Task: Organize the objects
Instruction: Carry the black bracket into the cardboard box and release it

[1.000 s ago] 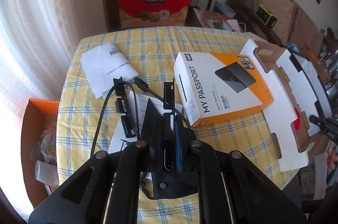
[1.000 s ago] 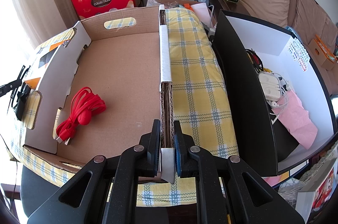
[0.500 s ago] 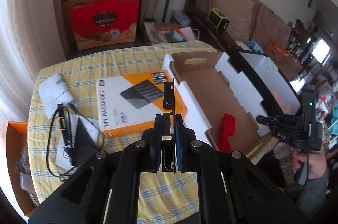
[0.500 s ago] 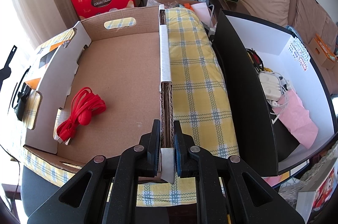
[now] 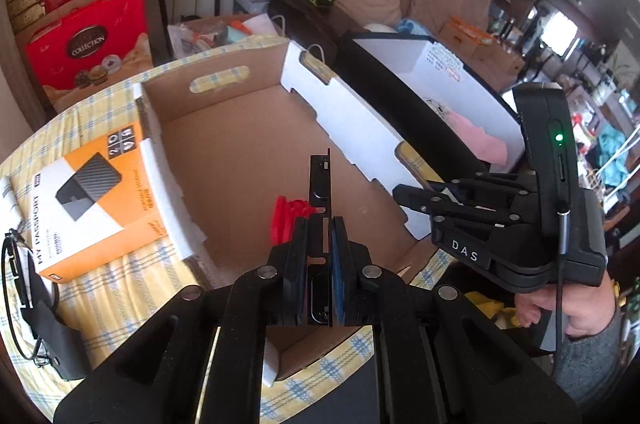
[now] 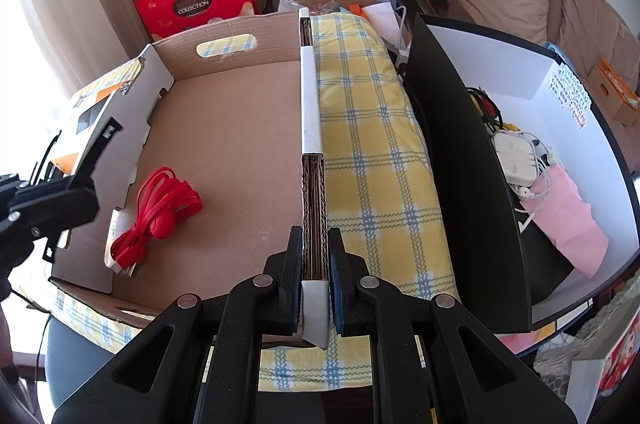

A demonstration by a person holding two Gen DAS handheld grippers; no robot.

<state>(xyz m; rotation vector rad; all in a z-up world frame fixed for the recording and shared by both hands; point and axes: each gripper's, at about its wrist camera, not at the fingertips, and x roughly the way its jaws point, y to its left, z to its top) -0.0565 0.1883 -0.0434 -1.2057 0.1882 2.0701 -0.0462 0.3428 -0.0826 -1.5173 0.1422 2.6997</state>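
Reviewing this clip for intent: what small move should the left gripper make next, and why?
Probably lower, then open. The left gripper is shut on a thin black plastic insert above the cardboard tray, clear floor lies beside the red cable, and the right gripper steadies the tray's wall.

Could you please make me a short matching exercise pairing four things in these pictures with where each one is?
Things:
1. red coiled cable
2. orange and white hard-drive box
3. flat black plastic bracket
4. pink pouch

Places:
A. in the black-and-white bin
B. clamped in the left claw
C. inside the brown cardboard tray
D. on the checked tablecloth beside the tray

Pairs: 1-C, 2-D, 3-B, 4-A
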